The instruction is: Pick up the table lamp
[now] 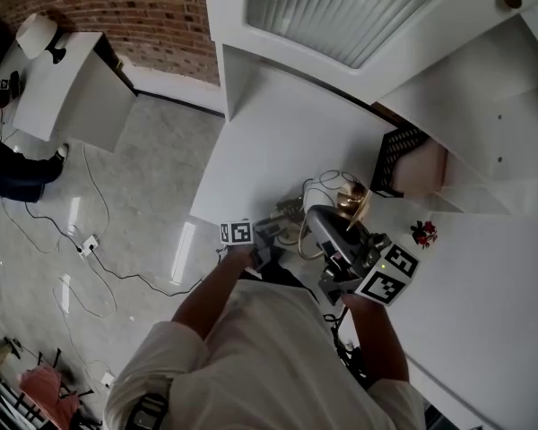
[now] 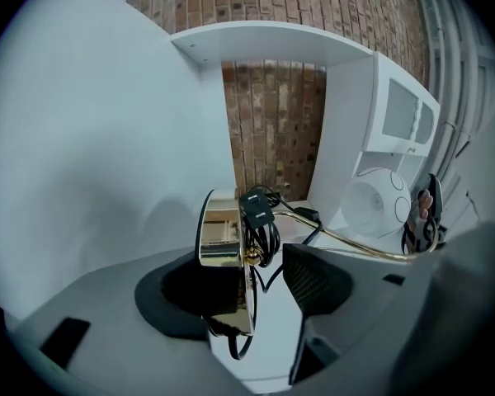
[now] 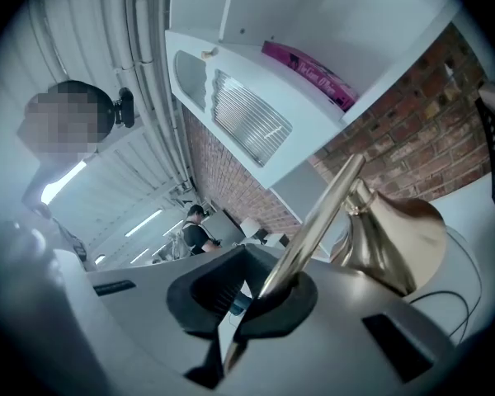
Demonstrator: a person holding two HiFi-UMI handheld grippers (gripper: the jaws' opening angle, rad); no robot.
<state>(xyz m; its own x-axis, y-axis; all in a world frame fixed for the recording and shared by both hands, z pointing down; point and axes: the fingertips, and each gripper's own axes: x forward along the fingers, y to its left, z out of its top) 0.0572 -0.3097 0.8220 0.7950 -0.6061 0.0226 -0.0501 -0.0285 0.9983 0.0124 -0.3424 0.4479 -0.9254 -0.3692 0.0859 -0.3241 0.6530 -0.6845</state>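
The table lamp (image 1: 345, 202) is brass, with a thin stem (image 3: 318, 213), a bell-shaped shade (image 3: 396, 238) and a round flat base (image 2: 223, 246) that stands on edge. A black cord with its plug (image 2: 256, 213) is bundled against the base. My right gripper (image 3: 252, 299) is shut on the stem, which runs up and to the right out of its jaws. My left gripper (image 2: 256, 291) is open around the base: the base lies against the left pad (image 2: 190, 291), and a gap shows before the right pad (image 2: 313, 279). In the head view both grippers (image 1: 251, 236) (image 1: 336, 240) meet at the lamp over the white table (image 1: 278, 124).
A black mesh basket (image 1: 394, 159) stands just behind the lamp, under a white cabinet with a ribbed glass door (image 1: 341, 7). A small red thing (image 1: 423, 233) lies to the right. Cables trail over the floor (image 1: 90, 240) at left, near another white table (image 1: 72, 88).
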